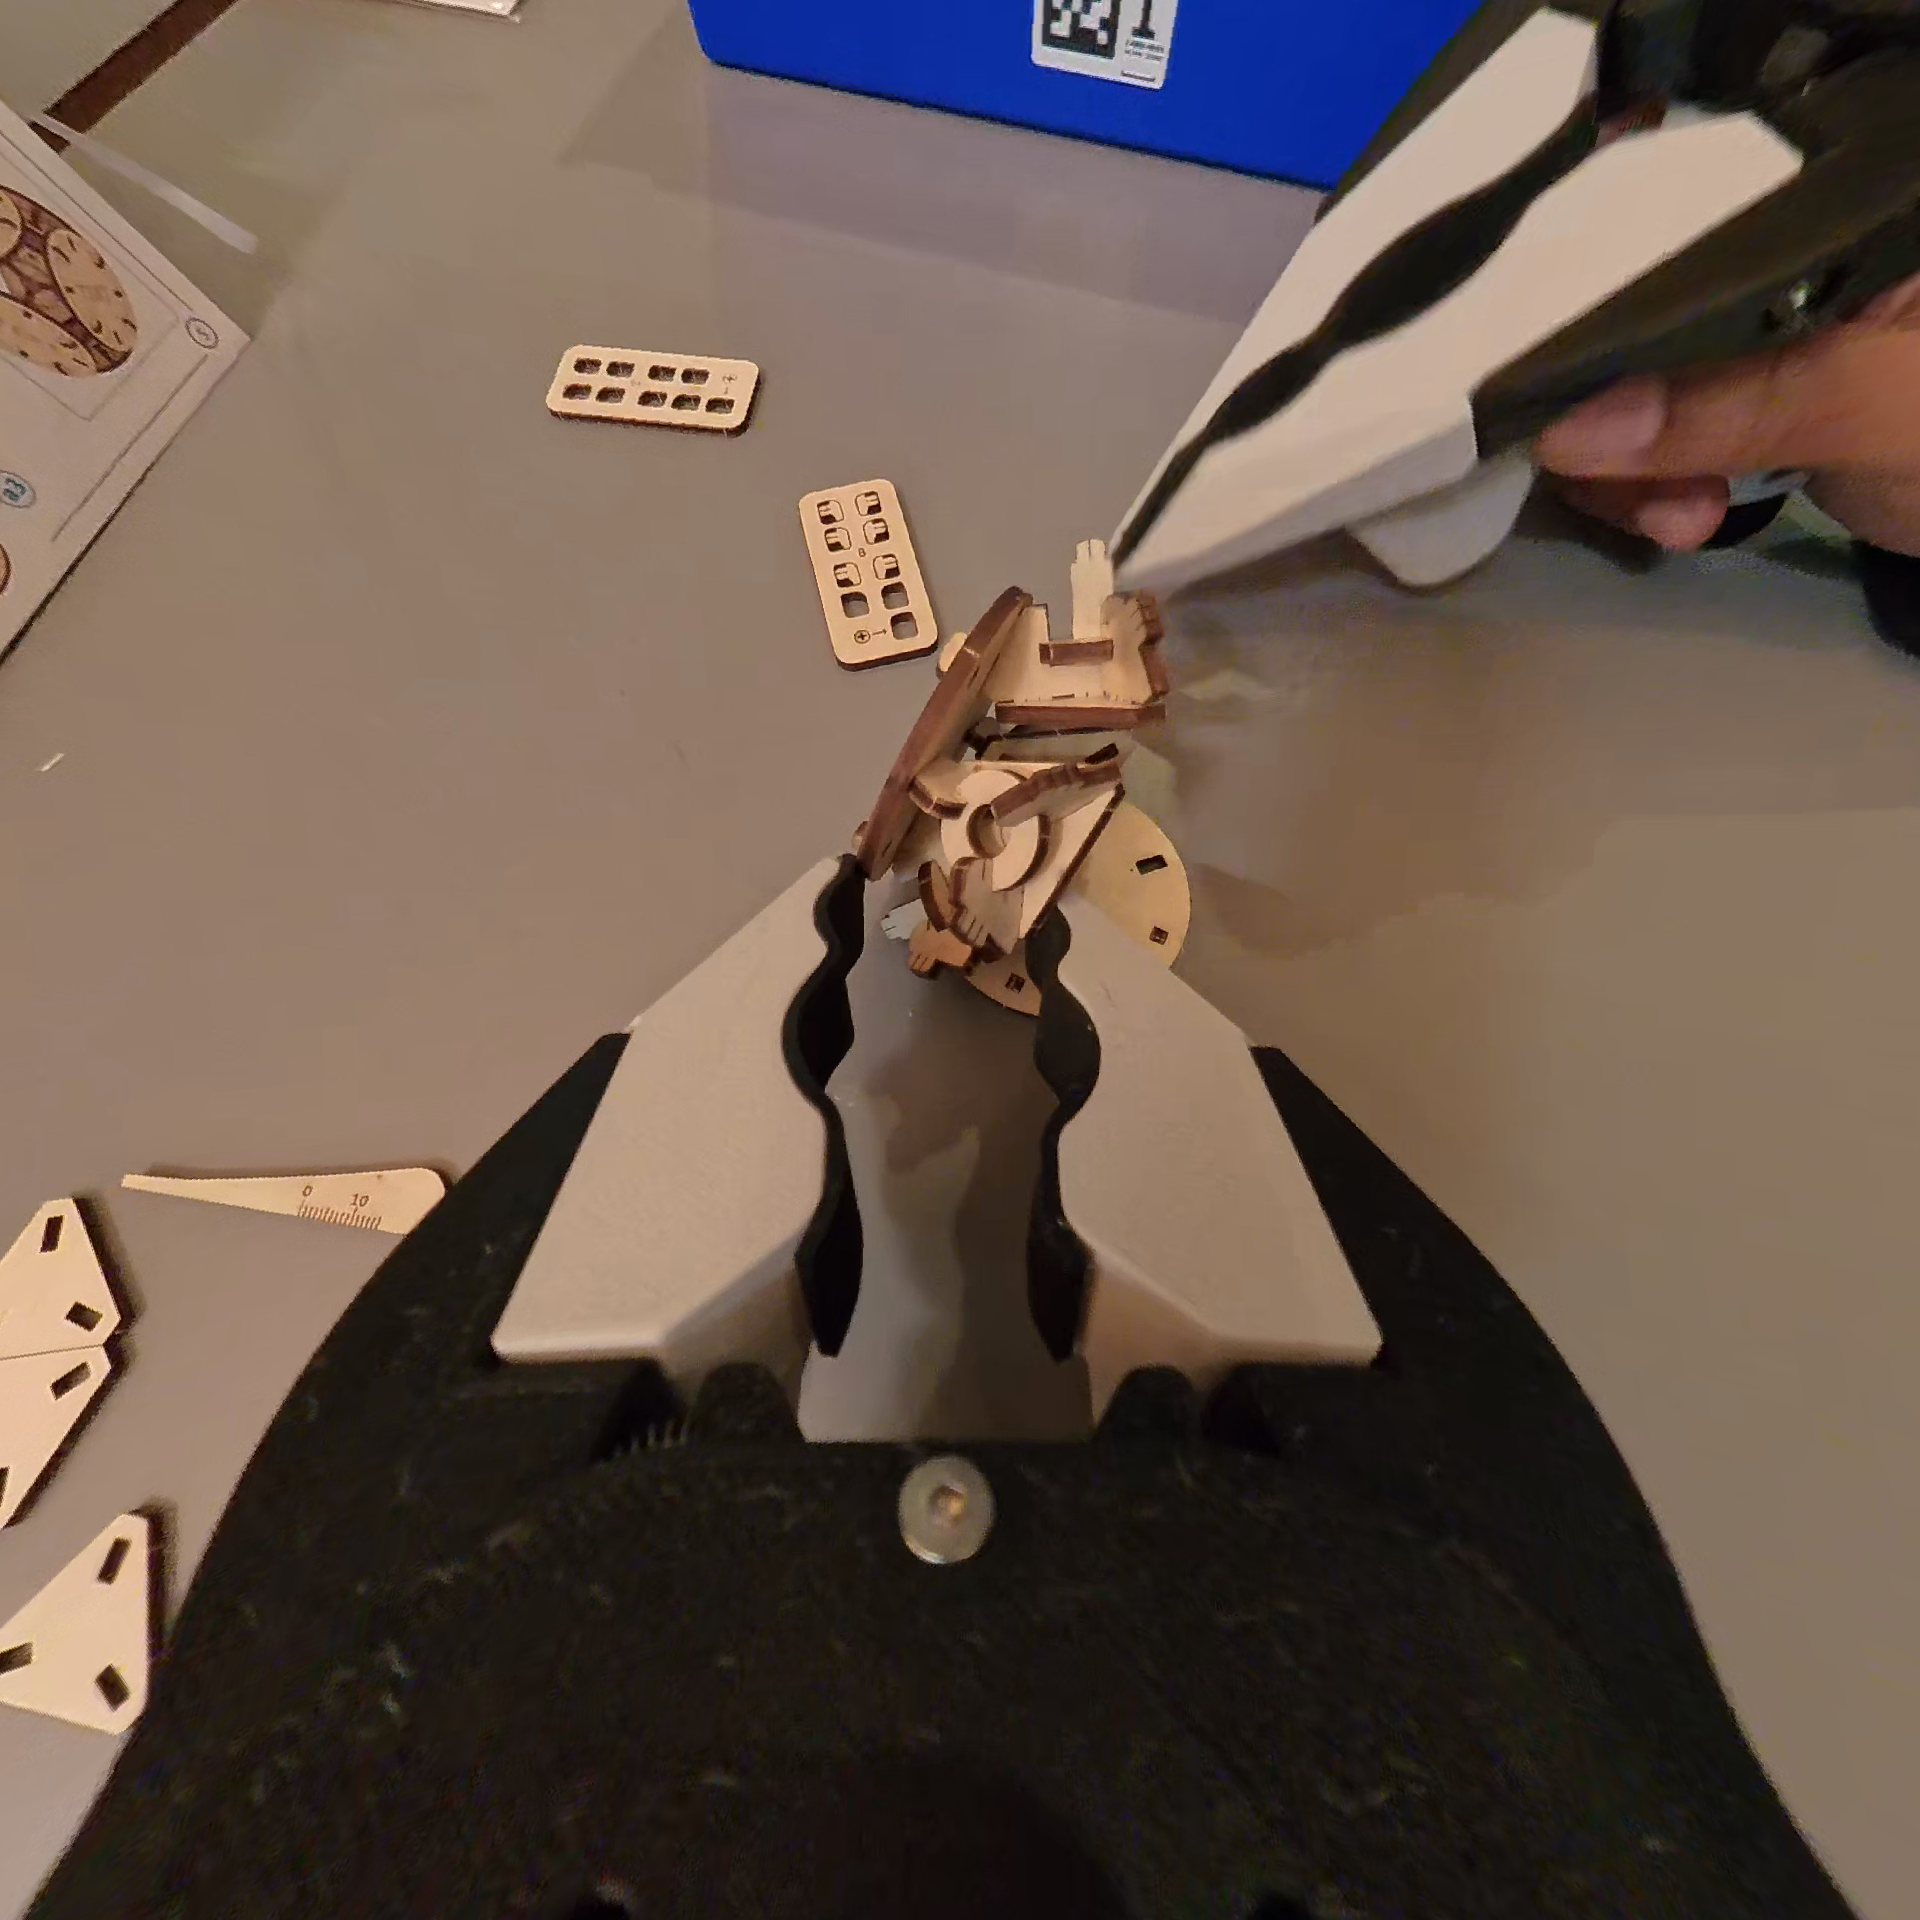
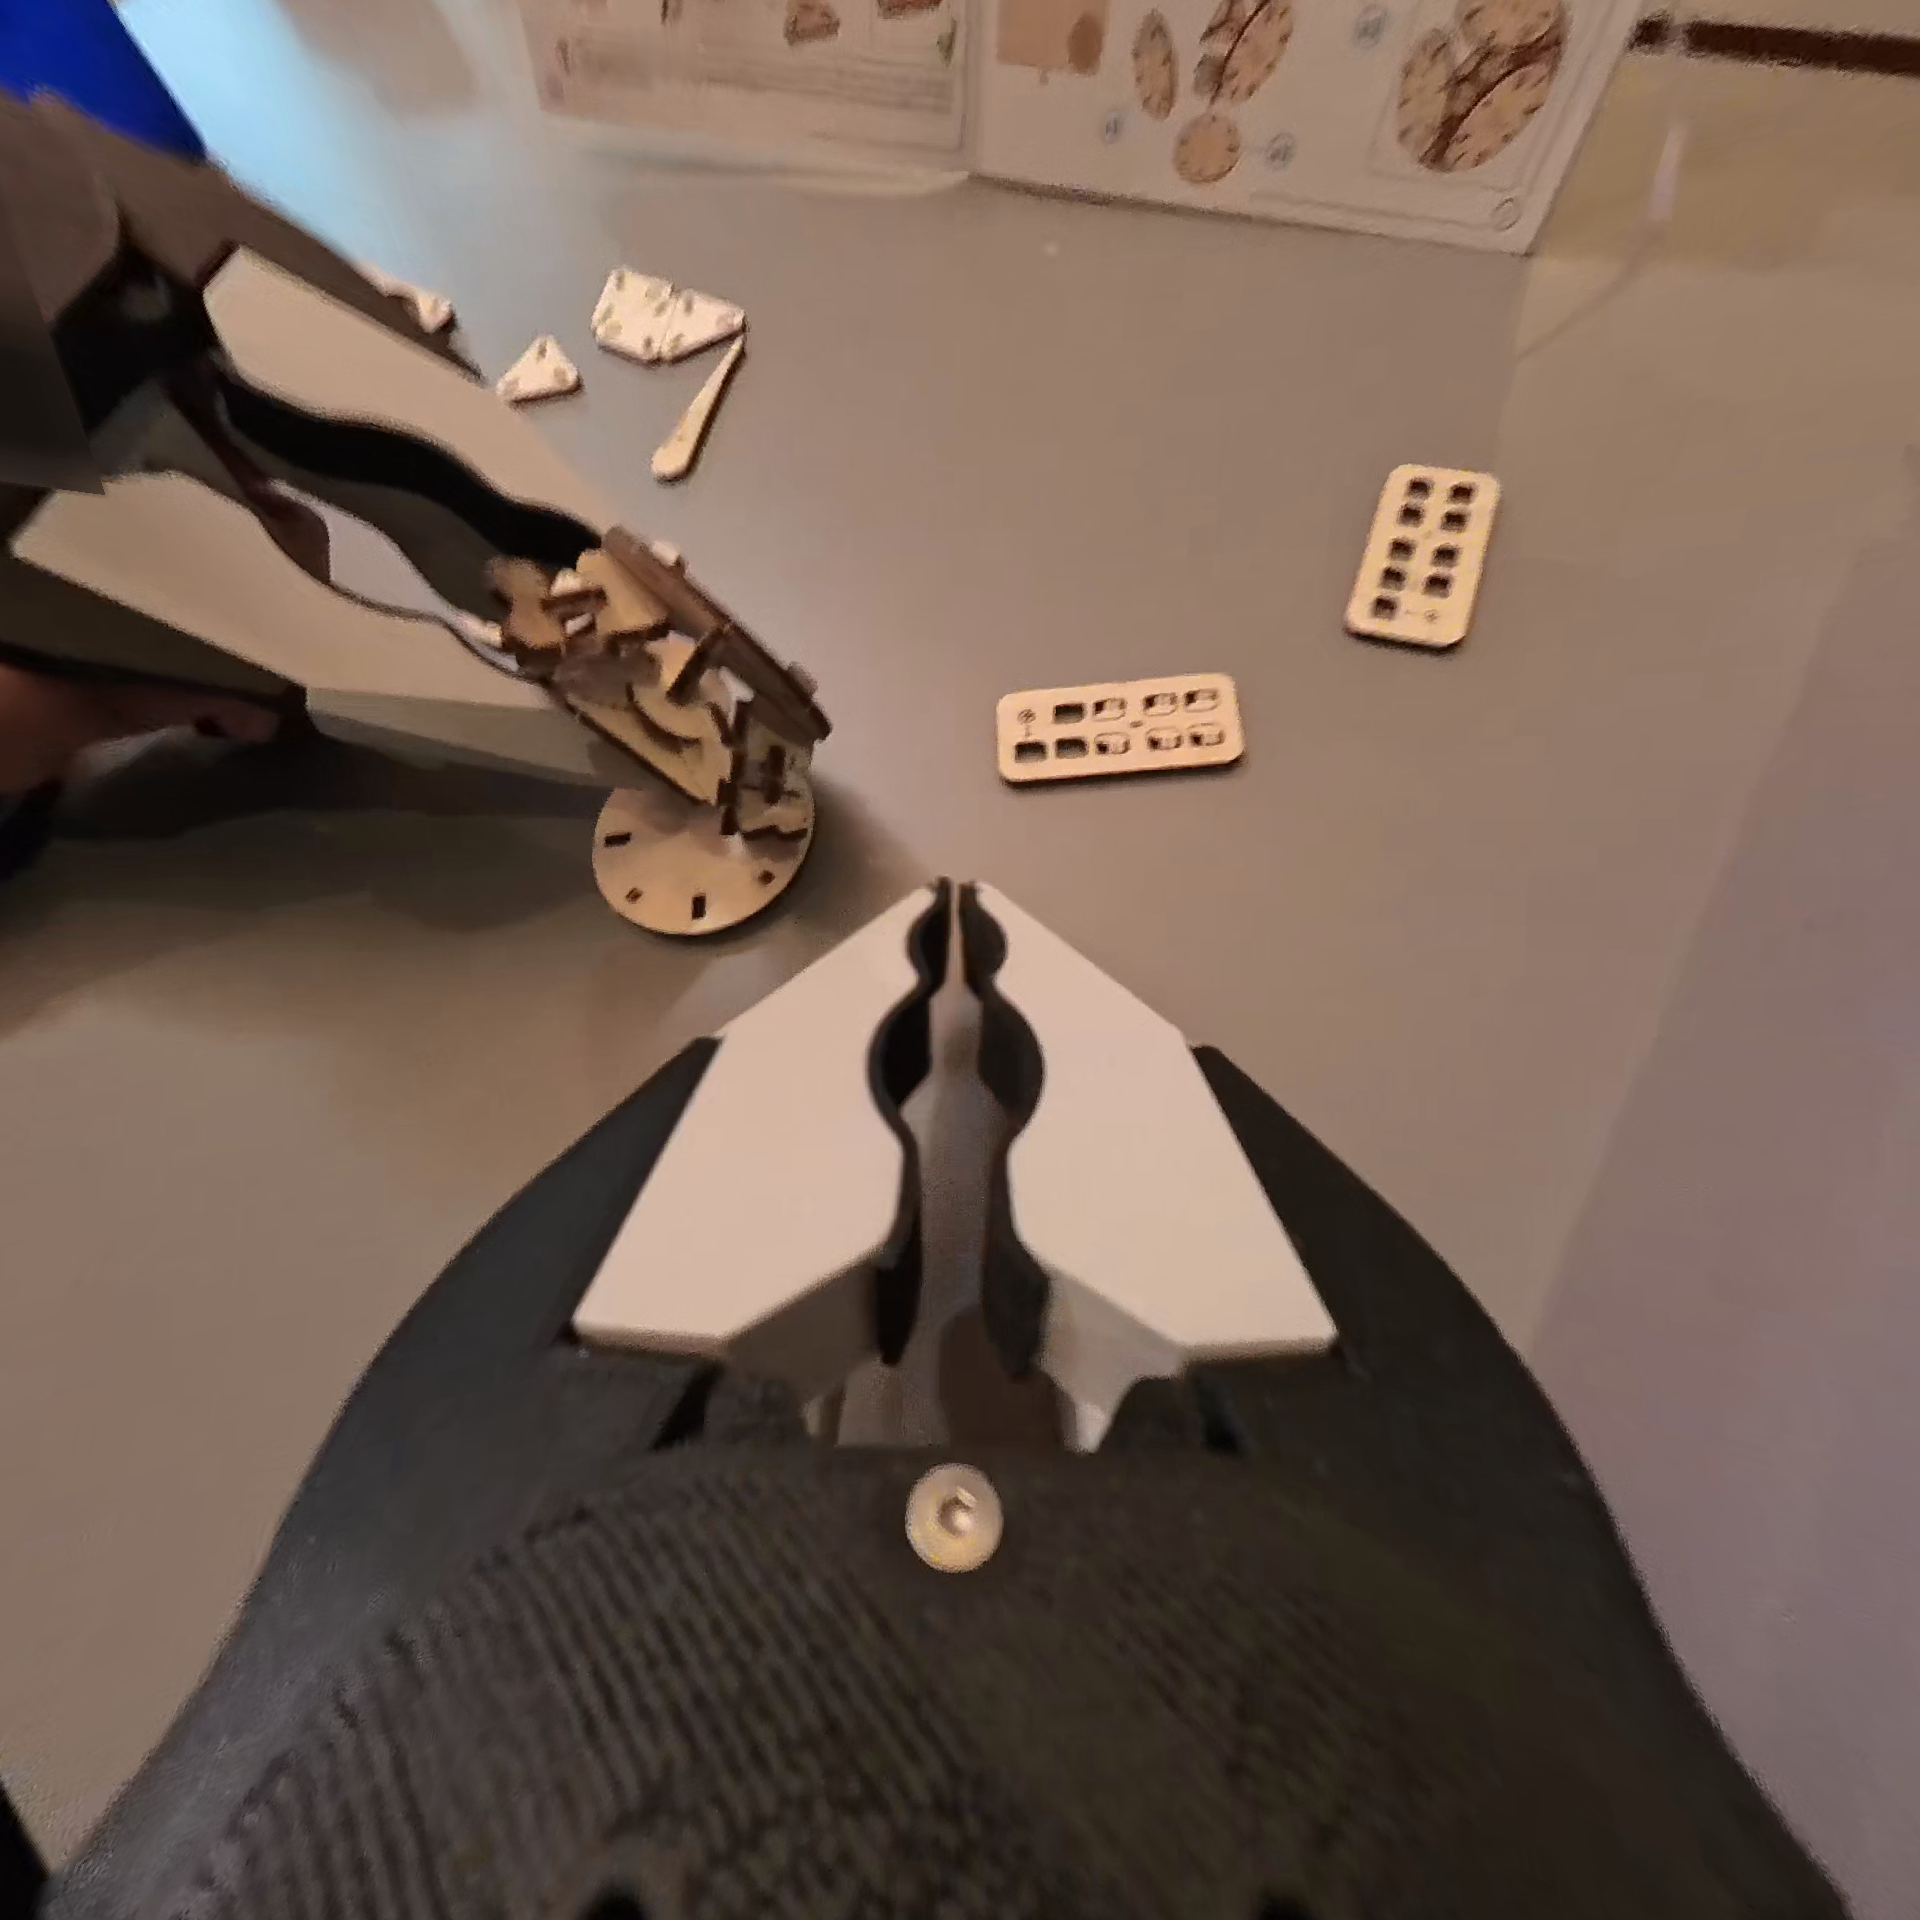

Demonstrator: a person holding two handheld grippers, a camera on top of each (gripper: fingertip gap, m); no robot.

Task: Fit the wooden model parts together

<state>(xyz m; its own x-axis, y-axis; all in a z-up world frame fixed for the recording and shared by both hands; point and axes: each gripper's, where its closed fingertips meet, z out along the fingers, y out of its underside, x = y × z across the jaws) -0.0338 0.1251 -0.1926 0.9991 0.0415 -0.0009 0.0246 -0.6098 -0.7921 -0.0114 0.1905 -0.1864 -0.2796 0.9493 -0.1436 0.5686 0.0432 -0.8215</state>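
Note:
My left gripper is shut on a partly built wooden model. One pad presses its dark brown plate and the other its triangular side. The model's far end reaches a round wooden disc lying on the grey table. In the right wrist view the left gripper holds the model tilted over the disc. My right gripper is shut, with nothing showing between its pads. In the left wrist view the right gripper has its tips beside a small pale peg on top of the model.
Two slotted rectangular wooden frames lie beyond the model. Triangular plates and a ruler-like wooden strip lie at the left. A blue box stands at the back. Instruction sheets lie at the table's edge. My right fingertips sit around 8 centimetres from my left ones.

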